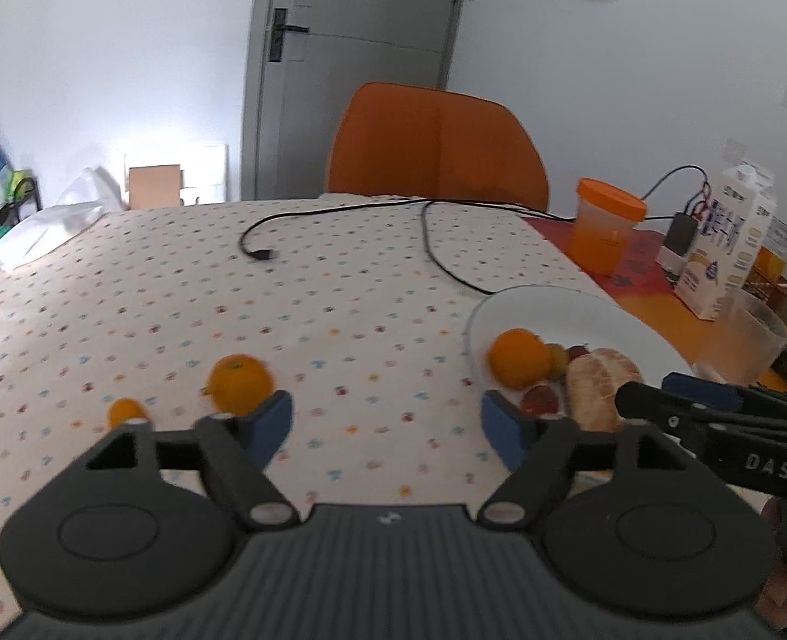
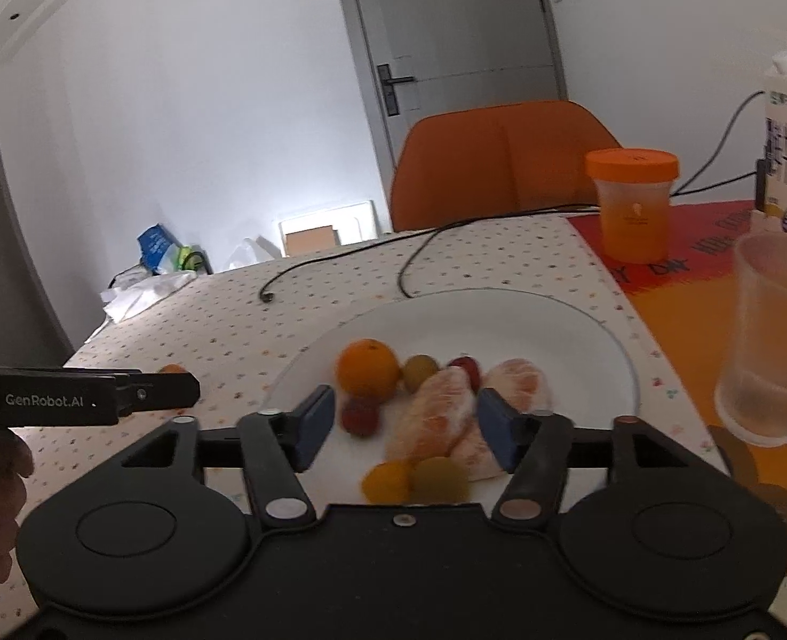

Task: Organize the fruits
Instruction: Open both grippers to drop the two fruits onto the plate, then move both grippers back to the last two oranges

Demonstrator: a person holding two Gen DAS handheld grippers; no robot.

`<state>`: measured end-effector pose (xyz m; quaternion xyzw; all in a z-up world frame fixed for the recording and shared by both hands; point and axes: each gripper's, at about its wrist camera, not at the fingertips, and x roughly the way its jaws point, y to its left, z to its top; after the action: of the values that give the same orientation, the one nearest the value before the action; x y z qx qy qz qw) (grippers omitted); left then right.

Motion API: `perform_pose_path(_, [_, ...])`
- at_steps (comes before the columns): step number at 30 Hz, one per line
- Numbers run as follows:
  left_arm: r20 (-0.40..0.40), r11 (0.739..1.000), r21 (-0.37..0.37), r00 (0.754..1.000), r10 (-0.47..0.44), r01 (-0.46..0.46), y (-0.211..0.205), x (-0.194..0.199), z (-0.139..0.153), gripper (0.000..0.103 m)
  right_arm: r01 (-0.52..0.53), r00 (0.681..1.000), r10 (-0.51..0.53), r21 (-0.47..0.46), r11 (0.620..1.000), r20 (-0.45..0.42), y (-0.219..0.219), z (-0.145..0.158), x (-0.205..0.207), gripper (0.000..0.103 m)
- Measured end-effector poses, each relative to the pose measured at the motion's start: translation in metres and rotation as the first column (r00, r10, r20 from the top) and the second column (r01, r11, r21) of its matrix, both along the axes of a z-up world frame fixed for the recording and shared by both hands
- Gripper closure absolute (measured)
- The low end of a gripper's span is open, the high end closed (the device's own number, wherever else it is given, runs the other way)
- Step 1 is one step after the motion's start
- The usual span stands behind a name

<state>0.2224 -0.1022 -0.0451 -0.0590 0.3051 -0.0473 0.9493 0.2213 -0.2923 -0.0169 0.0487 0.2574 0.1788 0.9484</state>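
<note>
Over the near edge of the dotted tablecloth (image 1: 340, 277), left gripper (image 1: 388, 426) hovering wide open, gripping nothing, an orange (image 1: 241, 384) lying just beyond its left finger and a smaller orange fruit (image 1: 126, 410) further left. Above the white plate (image 2: 526, 320), right gripper (image 2: 406, 426) spreading open and empty around a peeled citrus segment (image 2: 438, 416). Beyond, orange-lidded cup (image 2: 633, 202) and orange chair (image 2: 500, 160) standing.

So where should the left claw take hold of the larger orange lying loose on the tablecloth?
Across its widest middle, coming from above and the near side. The larger orange is round, sits alone on the tablecloth, and the open left claw already spans wider than it.
</note>
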Motion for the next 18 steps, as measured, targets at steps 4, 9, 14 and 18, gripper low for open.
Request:
perform_pose_path(4, [-0.003,0.999,0.011,1.000,0.031,-0.031,0.014,-0.006,0.001,0.015,-0.029,1.000,0.029,0.010,1.000,0.002,0.013,0.002,-0.002,0.019])
perform_pose_path(9, [0.009,0.998,-0.011,0.998,0.060,-0.060,0.034,-0.015,0.002,0.014,-0.055,0.998,0.055,0.037,0.998,0.012,0.026,0.007,-0.005,0.005])
perform_pose_path(14, [0.016,0.996,-0.026,0.996,0.090,-0.090,0.051,-0.022,0.004,0.014,-0.087,0.996,0.087,0.037,0.996,0.014,0.041,0.010,-0.007,0.004])
perform_pose_path(18, [0.018,0.993,-0.031,0.994,0.110,-0.110,0.064,-0.026,0.005,0.014,-0.111,0.994,0.111,0.025,0.994,0.017,0.056,0.012,-0.009,0.003])
